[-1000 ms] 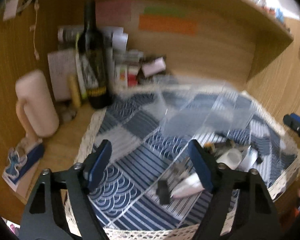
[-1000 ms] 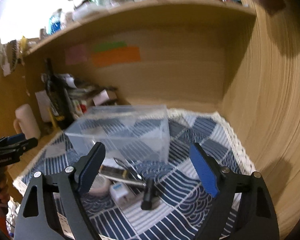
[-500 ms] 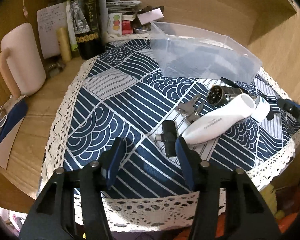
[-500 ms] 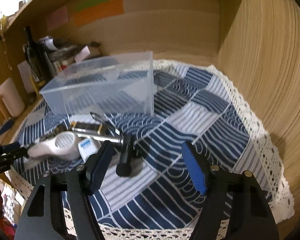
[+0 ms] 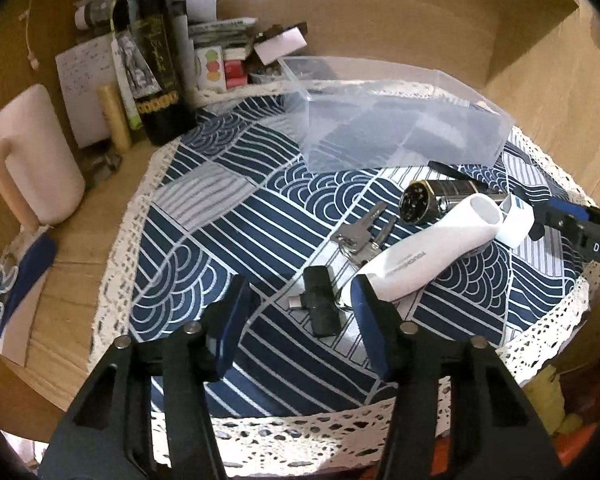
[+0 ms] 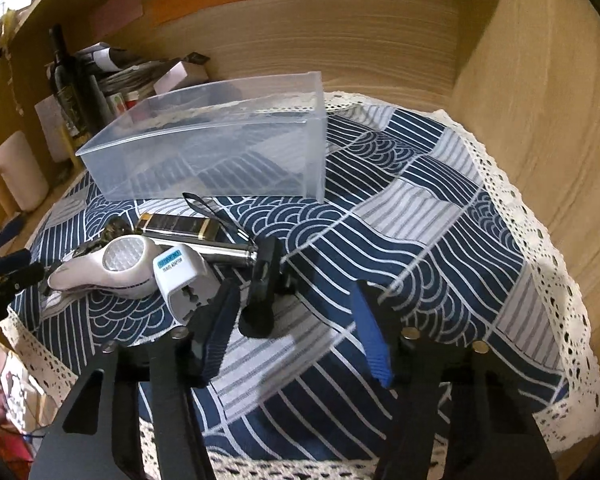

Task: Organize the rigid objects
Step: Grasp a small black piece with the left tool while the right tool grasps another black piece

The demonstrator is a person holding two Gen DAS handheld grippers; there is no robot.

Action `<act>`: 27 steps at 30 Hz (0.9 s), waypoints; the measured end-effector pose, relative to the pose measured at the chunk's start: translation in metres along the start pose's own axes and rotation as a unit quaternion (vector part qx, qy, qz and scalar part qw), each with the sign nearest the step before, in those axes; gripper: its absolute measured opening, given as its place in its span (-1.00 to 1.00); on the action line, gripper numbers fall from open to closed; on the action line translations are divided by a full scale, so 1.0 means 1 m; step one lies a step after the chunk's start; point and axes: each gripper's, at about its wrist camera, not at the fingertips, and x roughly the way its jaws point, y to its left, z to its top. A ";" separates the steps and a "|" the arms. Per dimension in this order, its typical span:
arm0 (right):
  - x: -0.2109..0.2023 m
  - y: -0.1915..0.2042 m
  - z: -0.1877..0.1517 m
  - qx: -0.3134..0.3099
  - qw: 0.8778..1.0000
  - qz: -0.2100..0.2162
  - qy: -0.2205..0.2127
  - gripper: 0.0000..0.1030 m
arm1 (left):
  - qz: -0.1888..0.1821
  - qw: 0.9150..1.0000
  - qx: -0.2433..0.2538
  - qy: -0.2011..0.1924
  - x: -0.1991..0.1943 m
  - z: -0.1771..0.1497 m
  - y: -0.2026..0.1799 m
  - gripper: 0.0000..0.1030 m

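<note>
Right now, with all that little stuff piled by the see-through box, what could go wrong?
1. The left tool is open around the black adapter, but the white handheld device lies right beside it, so closing might nudge that and the keys.
2. The right tool is near the black clip; the travel adapter sits close and could get bumped.

You have a dark wine bottle (image 5: 153, 64), a pale mug (image 5: 36, 156) and stacked papers (image 5: 220, 28) beside the blue patterned cloth (image 5: 220, 216).
</note>
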 end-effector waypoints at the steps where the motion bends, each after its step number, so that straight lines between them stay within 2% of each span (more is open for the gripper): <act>1: 0.000 0.002 0.002 -0.003 1.000 0.001 -0.002 -0.09 | 0.001 1.000 -0.001 -0.001 0.001 0.000 0.000 -0.05; 5: 0.002 0.009 0.006 -0.021 1.000 0.004 -0.008 -0.09 | 0.012 1.000 0.003 0.000 0.003 -0.002 0.004 -0.15; 8: 0.010 0.011 0.004 -0.030 1.000 0.001 0.002 -0.10 | 0.009 1.000 0.003 0.006 0.003 -0.005 0.012 -0.12; 12: 0.017 0.007 0.001 -0.022 1.000 0.005 0.014 -0.12 | 0.039 0.999 -0.009 0.018 0.002 -0.004 0.027 -0.14; 15: 0.016 0.004 0.000 -0.016 1.000 0.008 0.013 -0.12 | 0.017 0.999 -0.031 0.016 -0.006 -0.001 0.033 -0.15; 18: 0.012 0.003 -0.001 -0.014 1.000 0.013 0.006 -0.13 | 0.013 1.000 -0.023 -0.003 -0.018 0.002 0.023 -0.15; 21: 0.007 0.003 -0.002 -0.014 1.000 0.015 -0.001 -0.13 | -0.009 1.000 -0.015 -0.010 -0.022 0.002 0.011 -0.15; 27: 0.000 -0.001 -0.006 -0.016 1.000 0.017 -0.005 -0.13 | -0.003 0.999 -0.002 0.032 -0.002 -0.011 0.000 -0.22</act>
